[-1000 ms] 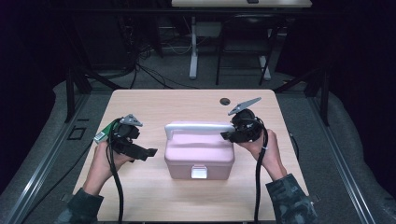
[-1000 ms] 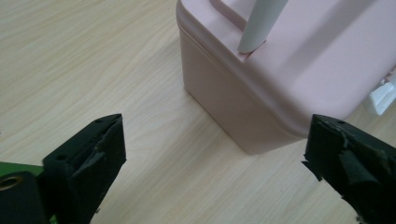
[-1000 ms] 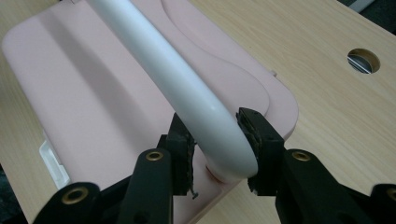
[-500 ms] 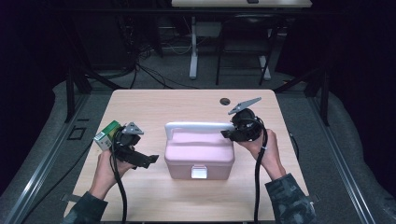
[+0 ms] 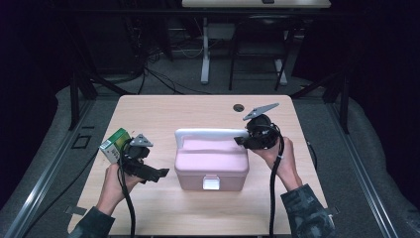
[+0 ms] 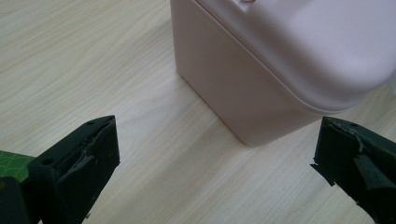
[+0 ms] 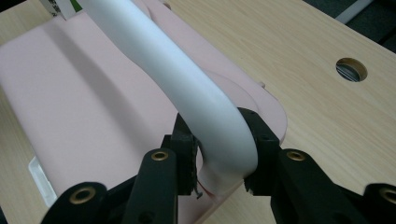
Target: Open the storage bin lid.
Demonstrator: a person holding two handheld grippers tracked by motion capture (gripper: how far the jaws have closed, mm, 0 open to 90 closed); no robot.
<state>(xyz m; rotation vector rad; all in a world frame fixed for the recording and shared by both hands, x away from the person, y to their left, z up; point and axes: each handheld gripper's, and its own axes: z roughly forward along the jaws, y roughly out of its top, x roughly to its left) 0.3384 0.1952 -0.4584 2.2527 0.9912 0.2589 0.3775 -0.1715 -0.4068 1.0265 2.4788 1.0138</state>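
A pink box (image 5: 212,166) with a white handle (image 5: 208,134) stands mid-table. My right gripper (image 5: 241,141) is shut on the handle's right end; in the right gripper view the handle (image 7: 187,79) runs between the pads of that gripper (image 7: 219,149) above the pink lid (image 7: 93,107). My left gripper (image 5: 157,174) sits low, left of the box, and points at it. Its jaws have just opened a little wider and stand open with nothing between them (image 6: 215,158). The box's corner (image 6: 280,60) lies just ahead of them, apart from both jaws.
A green and white carton (image 5: 115,144) stands on the wooden table (image 5: 163,114) behind my left hand; a green sliver of the carton (image 6: 14,163) shows past the left jaw. A round cable hole (image 5: 238,107) lies behind the box. Dark floor surrounds the table.
My left gripper has sunk toward the table and come a little nearer the front edge. The right gripper, the box and the carton have stayed put.
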